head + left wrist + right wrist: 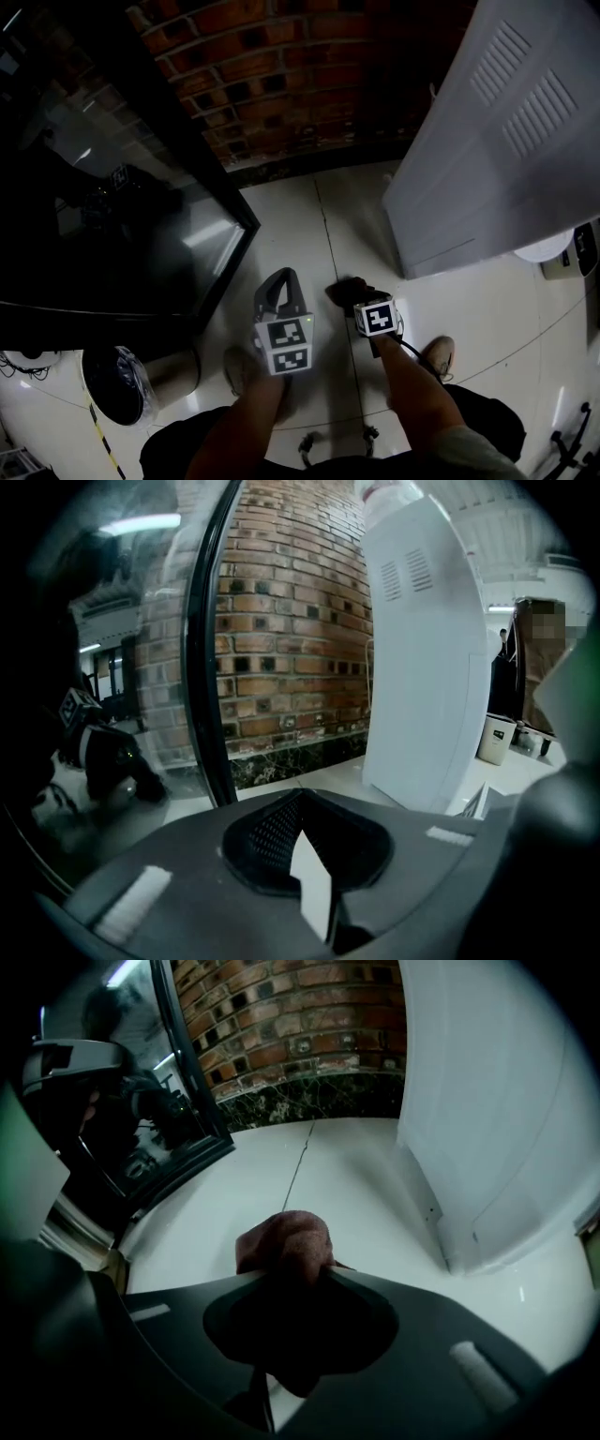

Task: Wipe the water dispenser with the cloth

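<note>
Right hand-held gripper [286,1274]: jaws clamped on a soft, reddish-brown bunched cloth [286,1239]. A rounded wad protrudes past the jaw tips and the remainder is packed back between the jaws. The unit points steeply down over the glossy white tiled floor [309,225]. Whether the wad touches the floor cannot be determined.

Left hand-held gripper [302,797]: jaws together at the tips, nothing between them. It is held just beside the right unit, to its left in the head view.

Task item location: the tall white, panel-sided water dispenser [497,141] stands to the right of both units, with louvred vents high on its side. The cloth is near its lower corner but apart from it, so no wiping contact is established.

Surroundings: a red brick wall [272,75] runs behind, and a black-framed glass door [141,234] stands to the left.

Handling assessment: the cloth appears light, limp and compressible. It will deform against the panel rather than slide as a block. The present hold, deep in the bunch, looks adequate. A grip on a loose edge would likely let it trail or pull free. The dispenser panels look smooth and rigid, and the cabinet is judged heavy enough to take moderate wiping pressure.
</note>
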The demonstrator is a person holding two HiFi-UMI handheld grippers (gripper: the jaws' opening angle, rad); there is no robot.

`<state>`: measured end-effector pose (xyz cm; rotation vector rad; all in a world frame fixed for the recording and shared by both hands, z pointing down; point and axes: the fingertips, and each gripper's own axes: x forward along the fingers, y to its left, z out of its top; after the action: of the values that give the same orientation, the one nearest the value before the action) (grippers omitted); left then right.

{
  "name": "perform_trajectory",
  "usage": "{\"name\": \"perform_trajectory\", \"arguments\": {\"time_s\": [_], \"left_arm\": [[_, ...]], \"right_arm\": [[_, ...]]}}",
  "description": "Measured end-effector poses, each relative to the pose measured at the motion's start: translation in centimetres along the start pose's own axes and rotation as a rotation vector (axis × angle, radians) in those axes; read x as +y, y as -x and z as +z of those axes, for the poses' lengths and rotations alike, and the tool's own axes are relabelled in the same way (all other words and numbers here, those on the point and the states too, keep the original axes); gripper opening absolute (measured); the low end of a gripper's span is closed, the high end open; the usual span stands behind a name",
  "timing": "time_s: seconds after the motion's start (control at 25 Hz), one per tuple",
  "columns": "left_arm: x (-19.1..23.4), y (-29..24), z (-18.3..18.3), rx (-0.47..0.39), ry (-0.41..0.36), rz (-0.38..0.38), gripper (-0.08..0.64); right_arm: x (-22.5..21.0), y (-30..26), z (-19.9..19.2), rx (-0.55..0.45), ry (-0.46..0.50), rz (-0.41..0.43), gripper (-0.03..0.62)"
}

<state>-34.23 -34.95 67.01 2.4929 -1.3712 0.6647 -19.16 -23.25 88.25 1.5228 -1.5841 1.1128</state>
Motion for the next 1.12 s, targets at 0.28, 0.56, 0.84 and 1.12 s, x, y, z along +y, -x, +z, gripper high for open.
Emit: {"name": "perform_trajectory", "arguments": {"time_s": [0.28,0.56,0.84,1.12], "left_arm": [[-1.8,2.8,7.3,-0.124,-0.037,-0.040,0.000],[-2.5,8.0,15.8,-0.242,-0.097,-0.088,0.000],[-1.1,13.4,20.7,-0.311,-0.130,-0.097,0.000],[-4.1,14.7,24.0,-0.364,-0.069,-0.186,0.000]], "right_arm": [[-0.4,8.5,5.7,-0.237,0.044,-0.066,0.086],[-0.3,18.9,12.9,-0.365,0.377,-0.072,0.083],[2.0,27.4,16.9,-0.407,0.576,-0.008,0.080],[5.7,36.8,22.1,-0.656,0.513,-0.053,0.080]]}}
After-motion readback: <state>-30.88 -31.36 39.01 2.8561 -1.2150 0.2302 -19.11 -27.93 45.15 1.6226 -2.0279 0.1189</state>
